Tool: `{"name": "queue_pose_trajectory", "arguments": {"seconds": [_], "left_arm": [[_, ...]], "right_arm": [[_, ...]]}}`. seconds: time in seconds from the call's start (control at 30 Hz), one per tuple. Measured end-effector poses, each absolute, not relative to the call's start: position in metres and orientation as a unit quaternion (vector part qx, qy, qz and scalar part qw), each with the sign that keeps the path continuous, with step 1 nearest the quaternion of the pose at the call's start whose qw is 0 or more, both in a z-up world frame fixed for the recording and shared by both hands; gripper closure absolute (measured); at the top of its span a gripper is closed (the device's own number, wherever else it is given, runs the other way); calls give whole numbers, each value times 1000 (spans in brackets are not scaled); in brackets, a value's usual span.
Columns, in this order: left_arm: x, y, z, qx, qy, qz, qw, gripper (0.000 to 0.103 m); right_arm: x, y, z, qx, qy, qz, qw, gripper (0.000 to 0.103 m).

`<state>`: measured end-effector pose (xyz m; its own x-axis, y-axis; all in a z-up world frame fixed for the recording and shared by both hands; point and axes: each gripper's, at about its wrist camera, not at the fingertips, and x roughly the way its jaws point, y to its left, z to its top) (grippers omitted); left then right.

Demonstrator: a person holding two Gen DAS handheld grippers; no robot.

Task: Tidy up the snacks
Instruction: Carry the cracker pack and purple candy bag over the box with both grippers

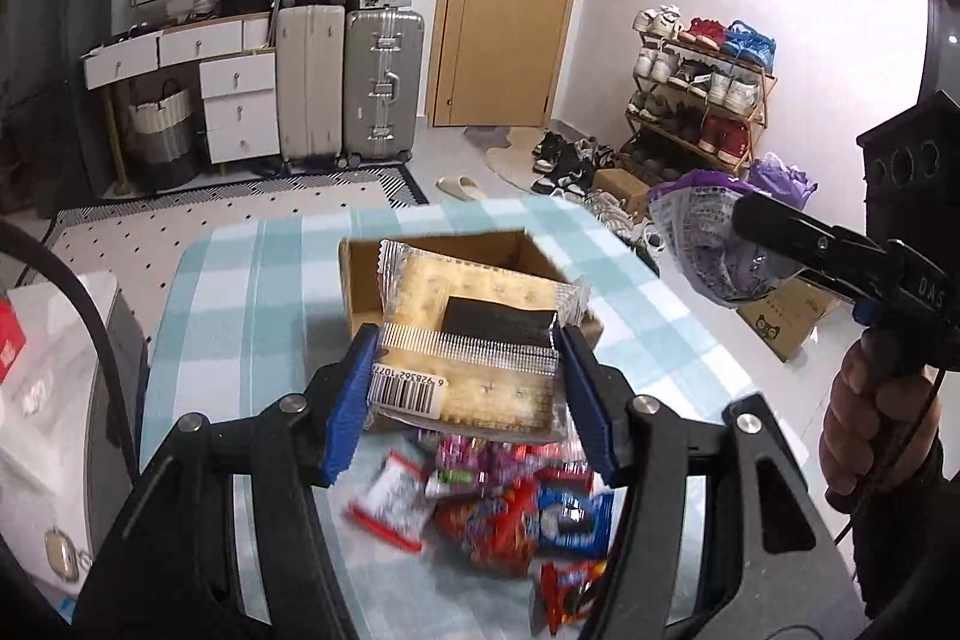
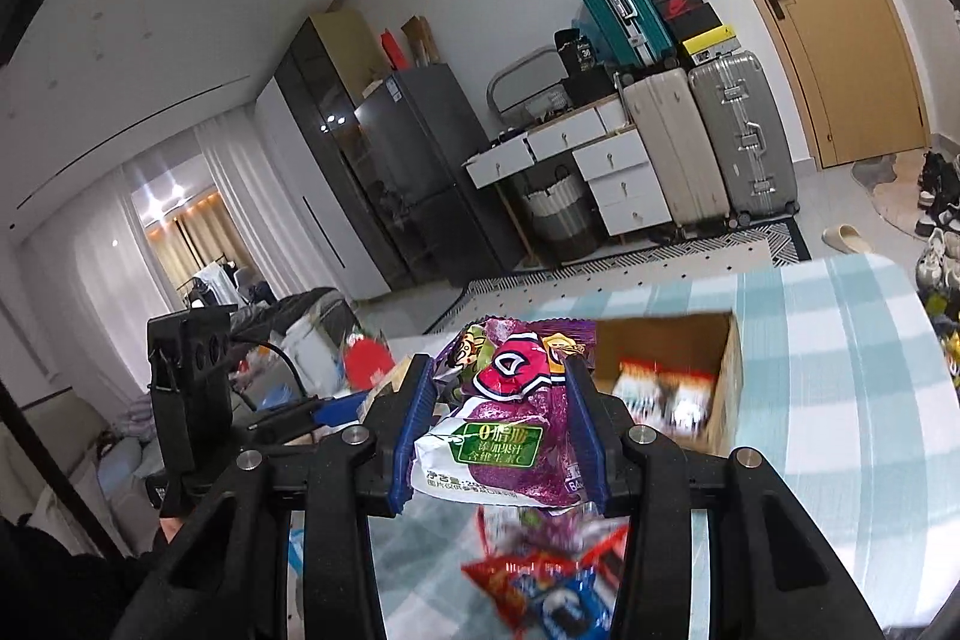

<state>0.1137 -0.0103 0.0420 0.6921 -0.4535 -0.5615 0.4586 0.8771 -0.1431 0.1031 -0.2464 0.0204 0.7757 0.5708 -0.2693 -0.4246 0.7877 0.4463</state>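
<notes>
Left gripper clamps a clear-wrapped packet of pale crackers by its edges; right gripper is pinched tight on a purple foil snack bag — both held clear of the pile, probably bound for the open brown cardboard box. Below, loose red and blue snack packets litter the blue-and-white checked worktop. Beyond — suitcases, shoe rack, wooden door.

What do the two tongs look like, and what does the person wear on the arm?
Both tongs, left tongs and right tongs, have black linkage arms with silver pivot bolts and blue ribbed pads. The right one has a black pistol handle, white lettering and a thin black cable. The sleeve is dark.
</notes>
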Motion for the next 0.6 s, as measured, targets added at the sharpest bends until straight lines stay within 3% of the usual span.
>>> {"name": "queue_pose_trajectory", "arguments": {"seconds": [0.33,0.6], "left_arm": [[192,-40,83,5,305,-254,918,47],[284,-49,63,-29,352,-246,902,47]], "right_arm": [[157,-236,64,167,198,265,929,60],[218,-225,55,149,232,226,934,60]]}}
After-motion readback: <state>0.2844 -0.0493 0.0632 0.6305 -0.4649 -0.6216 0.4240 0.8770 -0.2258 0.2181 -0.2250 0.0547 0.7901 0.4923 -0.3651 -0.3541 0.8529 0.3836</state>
